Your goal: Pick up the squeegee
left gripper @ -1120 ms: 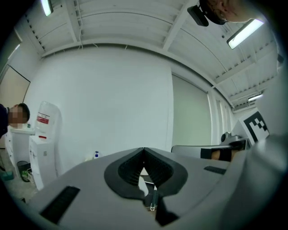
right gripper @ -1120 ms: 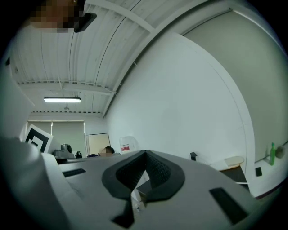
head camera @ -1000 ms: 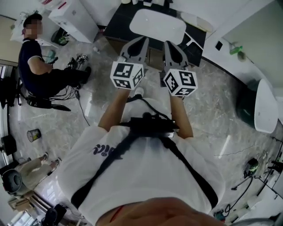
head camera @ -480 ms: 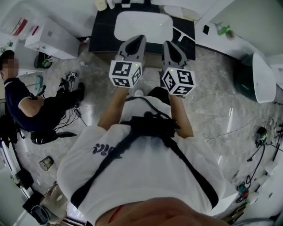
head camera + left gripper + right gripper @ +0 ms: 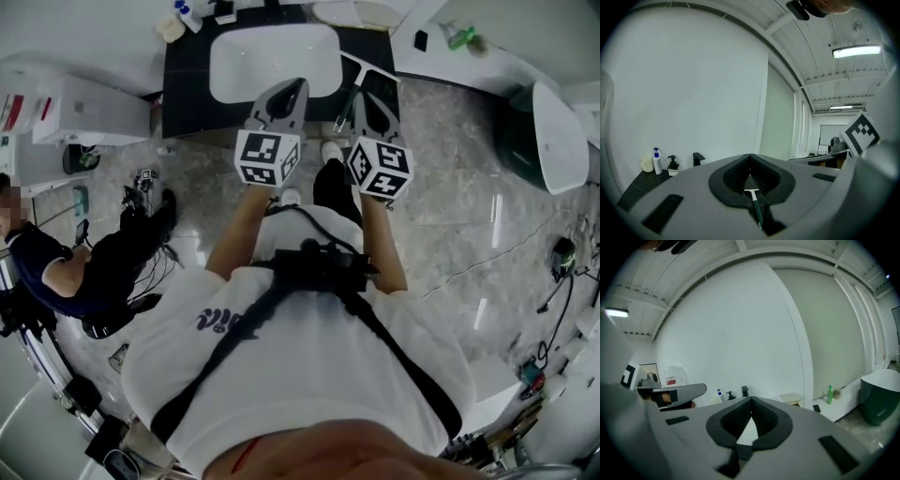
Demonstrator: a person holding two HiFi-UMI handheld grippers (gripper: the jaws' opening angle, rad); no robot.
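Observation:
The squeegee (image 5: 367,67), a white blade with a dark handle, lies on the black counter (image 5: 186,84) to the right of the white sink basin (image 5: 272,58). In the left gripper view the squeegee (image 5: 754,206) shows through the gap behind the closed tips, some way off. My left gripper (image 5: 298,84) hangs over the basin's front rim, its jaws meeting at the tip (image 5: 750,157), with nothing in them. My right gripper (image 5: 360,92) sits just short of the squeegee, also shut and empty (image 5: 751,400).
Soap bottles (image 5: 657,161) and a black tap (image 5: 698,158) stand at the back left of the counter. A green bottle (image 5: 459,37) stands on the white ledge on the right, by a dark green tub (image 5: 525,141). A person (image 5: 56,272) sits on the floor at the left.
Both grippers have moved forward and down towards the sink counter, side by side. The counter and the squeegee now lie right under their tips.

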